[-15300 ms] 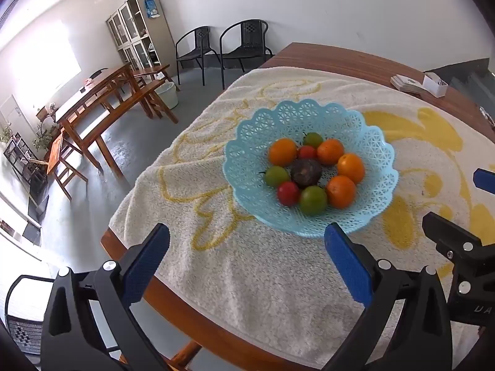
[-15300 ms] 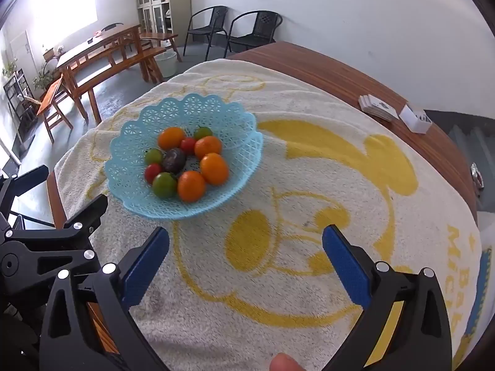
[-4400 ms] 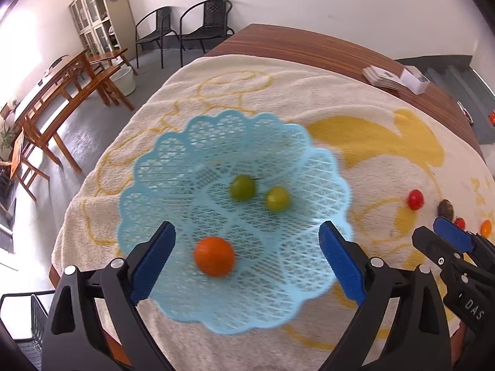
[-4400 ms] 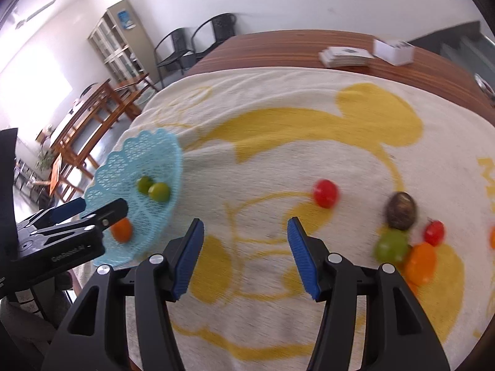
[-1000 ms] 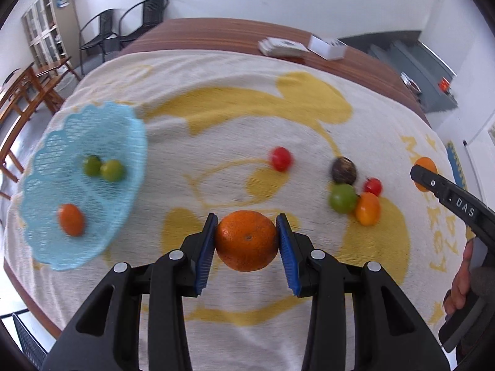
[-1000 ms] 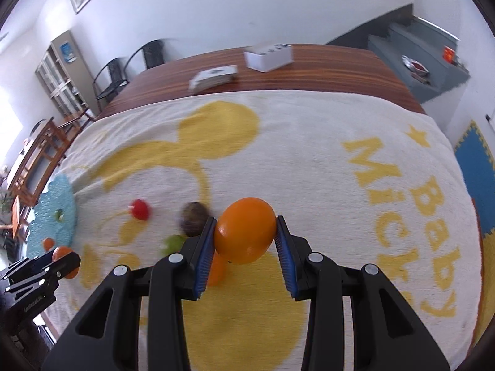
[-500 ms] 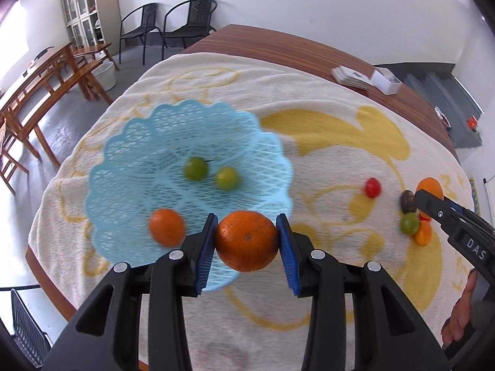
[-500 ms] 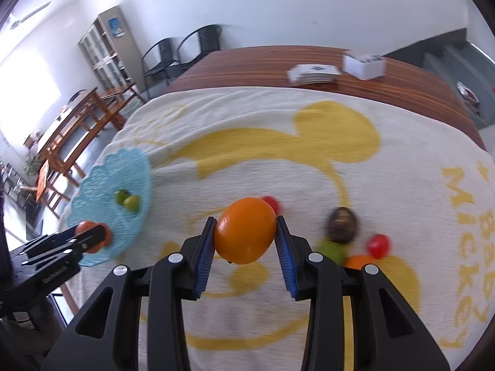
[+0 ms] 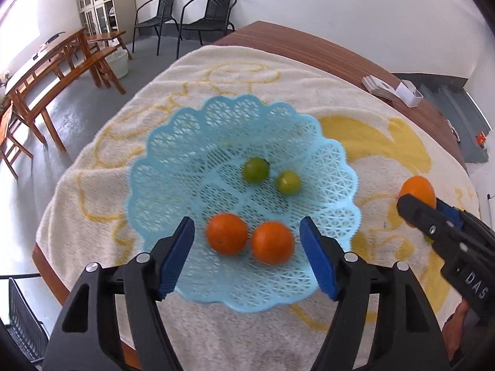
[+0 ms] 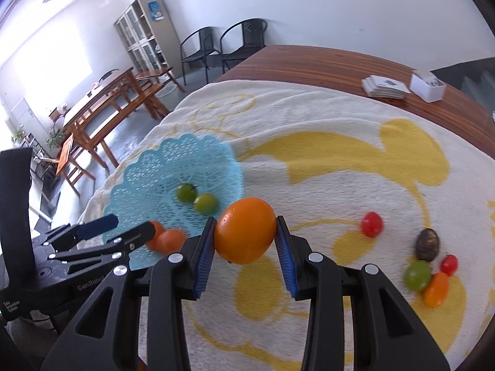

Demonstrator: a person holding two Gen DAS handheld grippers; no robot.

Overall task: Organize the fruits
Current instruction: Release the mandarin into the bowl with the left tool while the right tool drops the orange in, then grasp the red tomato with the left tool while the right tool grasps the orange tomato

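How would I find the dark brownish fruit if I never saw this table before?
Start at the big cream-and-yellow towel and look well to the right of the blue basket, where five loose fruits lie. The dark fruit sits at the top of the tight cluster; it alone is dull brown, its neighbours being red, green and orange.

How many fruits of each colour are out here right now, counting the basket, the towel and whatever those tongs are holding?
Orange: 4, two in the blue basket at and, one in the right tongs, one on the towel
Green: 3
Red: 2
Dark brown: 1
Total: 10
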